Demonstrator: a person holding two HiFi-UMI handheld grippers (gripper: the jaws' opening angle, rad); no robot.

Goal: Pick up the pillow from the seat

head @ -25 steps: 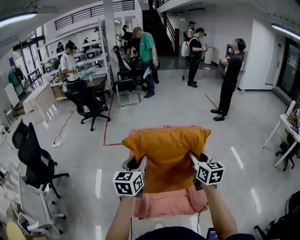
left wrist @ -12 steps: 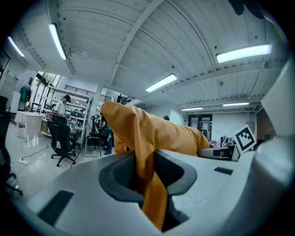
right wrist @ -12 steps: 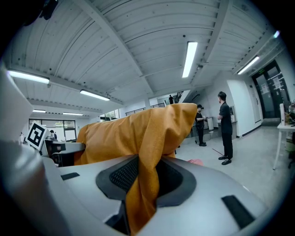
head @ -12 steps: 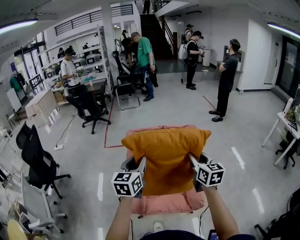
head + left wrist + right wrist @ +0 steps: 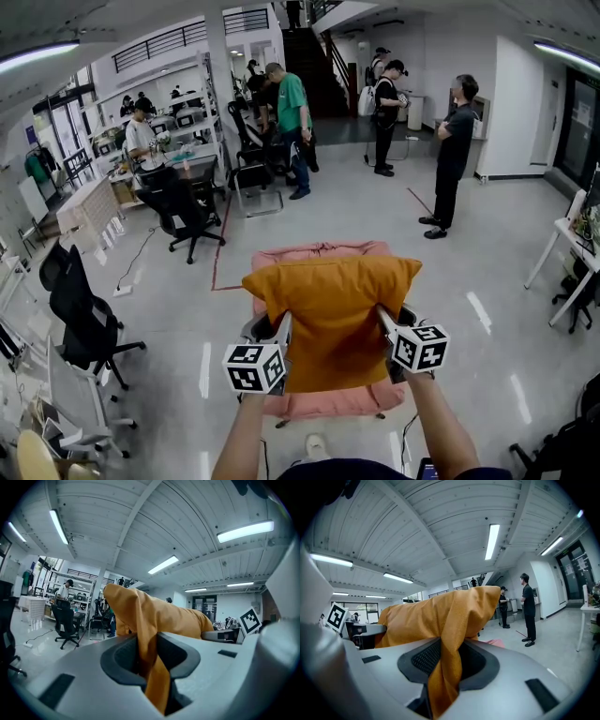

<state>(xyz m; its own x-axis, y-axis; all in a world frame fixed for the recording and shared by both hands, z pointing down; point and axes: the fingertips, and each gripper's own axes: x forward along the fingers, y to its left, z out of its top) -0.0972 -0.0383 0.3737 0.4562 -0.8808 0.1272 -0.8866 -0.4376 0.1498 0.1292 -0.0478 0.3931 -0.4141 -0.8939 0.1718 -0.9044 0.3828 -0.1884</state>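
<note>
Pink seat: one pillow, two tongs.

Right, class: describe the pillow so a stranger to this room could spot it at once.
On the grey floor, find the pink seat nearest the camera. Held up over it, gripped by the left claw and right claw, is the pillow, the only mustard-orange thing there.
</note>
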